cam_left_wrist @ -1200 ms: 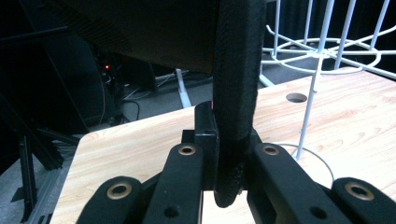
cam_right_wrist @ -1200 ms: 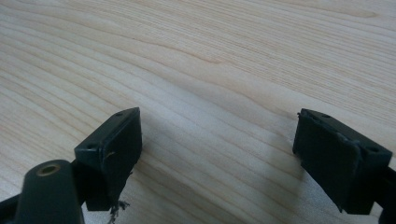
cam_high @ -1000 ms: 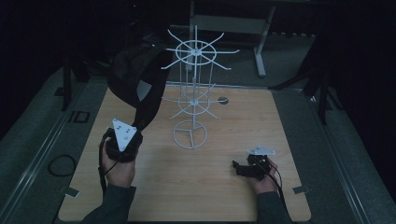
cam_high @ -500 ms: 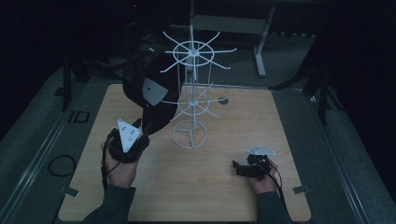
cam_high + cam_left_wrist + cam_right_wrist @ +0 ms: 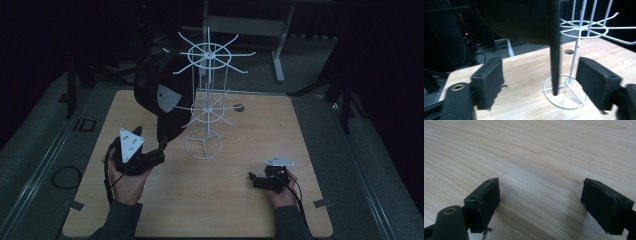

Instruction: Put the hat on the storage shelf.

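From the high view we see a black cap (image 5: 160, 97) hanging on the white wire rack (image 5: 206, 107), upper centre-left of frame, w/ a grey patch on it. Left hand-held gripper (image 5: 159, 150) sits lower left, just below the cap's dangling strap. Right hand-held gripper (image 5: 254, 179) rests lower right on the worktop (image 5: 300, 130), well apart from the rack.

Left gripper view adds what the high view can't: jaws spread wide, the strap (image 5: 554, 60) hanging between them, touching neither, rack base (image 5: 564, 96) behind it.

Right gripper view: jaws wide too, w/ bare wood grain between.
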{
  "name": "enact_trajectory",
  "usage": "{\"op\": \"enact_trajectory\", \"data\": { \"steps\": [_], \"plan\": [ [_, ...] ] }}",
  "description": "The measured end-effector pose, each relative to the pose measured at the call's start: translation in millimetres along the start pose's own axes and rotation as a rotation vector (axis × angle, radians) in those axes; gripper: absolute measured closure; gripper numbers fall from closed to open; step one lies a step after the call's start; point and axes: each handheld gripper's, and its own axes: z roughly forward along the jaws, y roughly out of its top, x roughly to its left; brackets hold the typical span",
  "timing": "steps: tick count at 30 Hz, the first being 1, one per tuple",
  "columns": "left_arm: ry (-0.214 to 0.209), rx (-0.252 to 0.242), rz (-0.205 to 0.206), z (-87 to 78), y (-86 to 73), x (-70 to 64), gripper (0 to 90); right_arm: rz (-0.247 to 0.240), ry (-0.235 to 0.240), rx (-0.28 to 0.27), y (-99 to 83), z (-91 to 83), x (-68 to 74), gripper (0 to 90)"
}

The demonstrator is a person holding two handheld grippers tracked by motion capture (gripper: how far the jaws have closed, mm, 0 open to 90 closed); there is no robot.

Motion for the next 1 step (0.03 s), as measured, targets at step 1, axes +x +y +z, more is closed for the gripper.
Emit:
{"op": "enact_trajectory", "data": {
  "steps": [1],
  "plan": [
    [-0.01, 0.0, -0.008, -0.6, -0.3, 0.4, 18.5, 0.0, 0.0, 0.0, 0.0, 0.0, 0.0, 15.3]
  ]
}}
